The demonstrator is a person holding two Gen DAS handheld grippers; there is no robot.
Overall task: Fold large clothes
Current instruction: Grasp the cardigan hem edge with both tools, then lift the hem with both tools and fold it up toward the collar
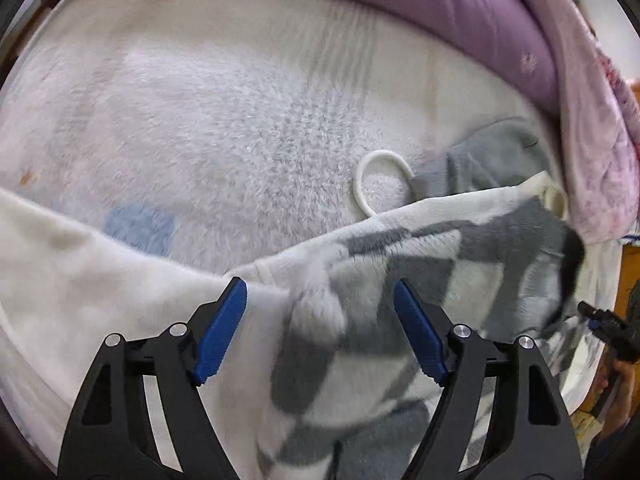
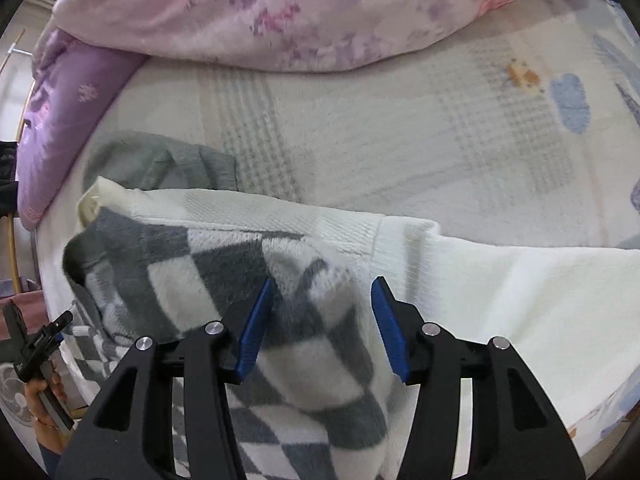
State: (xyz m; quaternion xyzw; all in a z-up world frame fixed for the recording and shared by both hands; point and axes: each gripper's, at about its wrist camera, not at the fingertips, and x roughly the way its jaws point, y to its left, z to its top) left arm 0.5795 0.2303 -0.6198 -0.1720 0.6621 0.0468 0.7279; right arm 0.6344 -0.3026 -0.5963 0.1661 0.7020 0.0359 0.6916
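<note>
A cream garment with a grey and white checked fleece part [image 1: 384, 292] lies across the near side of a bed; it also shows in the right wrist view [image 2: 248, 264]. My left gripper [image 1: 320, 308] is open, its blue pads either side of a raised fold of the checked fabric. My right gripper [image 2: 322, 312] is open too, its pads astride a hump of the same checked fabric. Neither gripper pinches the cloth. The plain cream part [image 2: 500, 280] spreads to the right of the right gripper.
The bed has a pale fleece cover [image 1: 224, 128]. A white ring [image 1: 380, 184] and a grey cloth [image 1: 492, 156] lie beyond the garment. A purple quilt [image 1: 460, 12] and pink floral quilt [image 2: 280, 8] are piled along the far side.
</note>
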